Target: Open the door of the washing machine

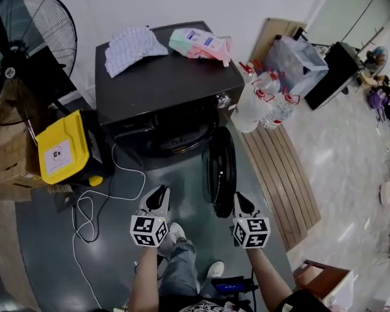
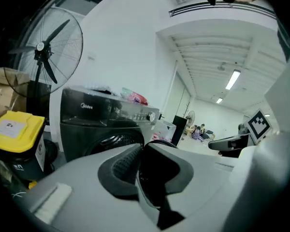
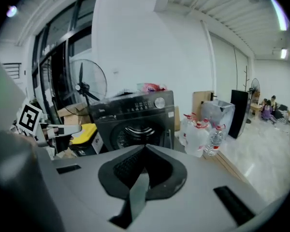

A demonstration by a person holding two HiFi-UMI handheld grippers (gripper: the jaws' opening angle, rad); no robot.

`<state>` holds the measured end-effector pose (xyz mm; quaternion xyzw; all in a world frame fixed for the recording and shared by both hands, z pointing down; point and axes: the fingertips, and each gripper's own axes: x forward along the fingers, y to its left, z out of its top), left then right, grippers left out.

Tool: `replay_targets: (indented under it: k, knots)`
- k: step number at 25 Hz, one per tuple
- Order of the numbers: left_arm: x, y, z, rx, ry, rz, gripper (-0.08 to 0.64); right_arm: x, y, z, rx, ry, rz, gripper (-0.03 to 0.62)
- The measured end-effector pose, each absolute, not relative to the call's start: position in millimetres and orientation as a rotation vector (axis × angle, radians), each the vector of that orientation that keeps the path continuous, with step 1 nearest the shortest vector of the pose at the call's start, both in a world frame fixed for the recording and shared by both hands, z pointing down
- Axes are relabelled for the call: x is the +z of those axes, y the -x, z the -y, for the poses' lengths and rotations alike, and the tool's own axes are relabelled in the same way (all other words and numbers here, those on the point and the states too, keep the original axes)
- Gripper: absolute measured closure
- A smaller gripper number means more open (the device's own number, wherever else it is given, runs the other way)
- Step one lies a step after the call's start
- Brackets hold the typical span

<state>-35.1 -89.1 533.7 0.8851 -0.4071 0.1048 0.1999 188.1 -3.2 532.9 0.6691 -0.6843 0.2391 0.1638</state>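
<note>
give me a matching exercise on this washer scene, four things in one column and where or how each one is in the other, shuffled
Things:
1. washing machine door
2. checked cloth
3. yellow-lidded bin
4. water bottles

Places or states:
A. left of the washing machine in the head view
B. swung open, seen edge-on
C. lying on the machine's top
D. standing at the machine's right in the head view

Pairs: 1-B, 2-C, 3-A, 4-D
</note>
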Motion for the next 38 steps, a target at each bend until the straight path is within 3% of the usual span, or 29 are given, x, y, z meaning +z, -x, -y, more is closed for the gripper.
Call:
replay_targets:
  k: [3, 13, 21, 30, 38]
  knots:
    - [482, 45, 51, 0.312, -2.505, 1.283, 0.558, 473, -171, -21, 0.619, -1.887, 2.114, 0.589]
    - [365, 50, -103, 0.222, -2.398, 1.469, 0.558, 338, -147, -144, 0.477, -1.868, 2.402, 0.589]
    - [335, 30, -172, 0.414, -2.603, 1.391, 0.558, 314, -139, -199, 0.46, -1.821, 2.451, 0.591]
    - [317, 5, -175, 0.263, -2.63, 1.366, 0.557, 303, -125, -204, 0.395, -1.766, 2.468, 0.591]
    - [322, 36, -174, 0.183, -2.54, 1.471, 0.557, 306, -115, -206, 0.393, -1.748, 2.468, 0.591]
